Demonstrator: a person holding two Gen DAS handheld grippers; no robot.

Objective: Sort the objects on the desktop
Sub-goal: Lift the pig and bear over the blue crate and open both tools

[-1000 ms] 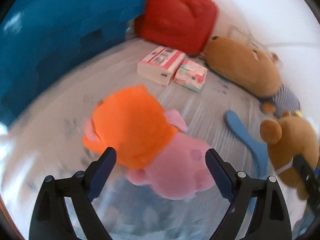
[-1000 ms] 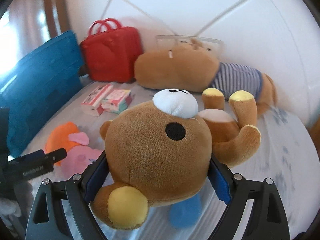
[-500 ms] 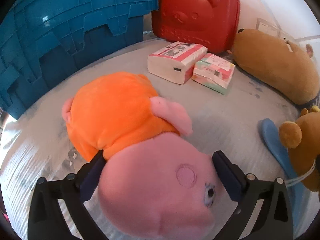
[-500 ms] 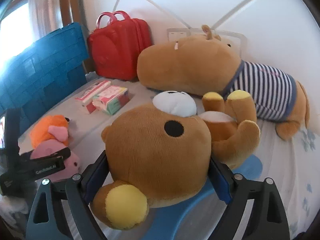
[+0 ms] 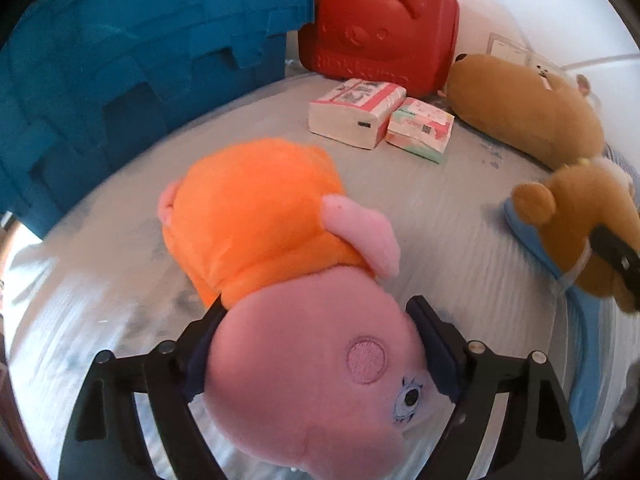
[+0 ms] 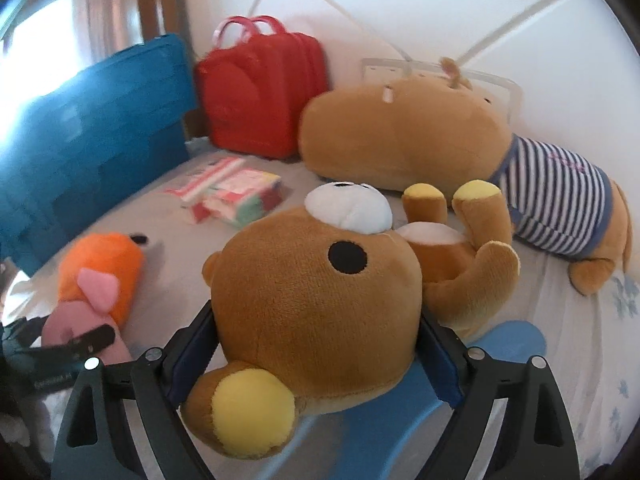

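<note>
1. Pig [image 5: 304, 368] fills the near field of the left view: the left hand-held gripper [image 5: 316, 356] is closed on its pink head, one pad pressing each side. Its long axis runs away from the camera, orange body toward the blue crate [image 5: 132, 68], snout toward the lens. The body appears to trail on the bed [image 5: 452, 216].
2. Bear [image 6: 320, 312] sits the same way in the right hand-held gripper [image 6: 316, 352], jaws squeezed against the sides of its head. It lies on its back, face up, feet pointing away toward the wall, over a light-blue flat piece [image 6: 512, 340].
3. Both grips look set, so the step in hand is probably the lift and carry. Raise each toy straight up until the hanging body clears the bed, and hold the squeeze steady, since soft heads can slip out.
4. Farther off lie two tissue packs [image 5: 380, 116], side by side.
5. Farthest stand the crate, a red case [image 5: 380, 32] and a big striped-shirt plush [image 6: 460, 152] along the wall. The crate is the likely bin; carry the pig body-first along its axis.
</note>
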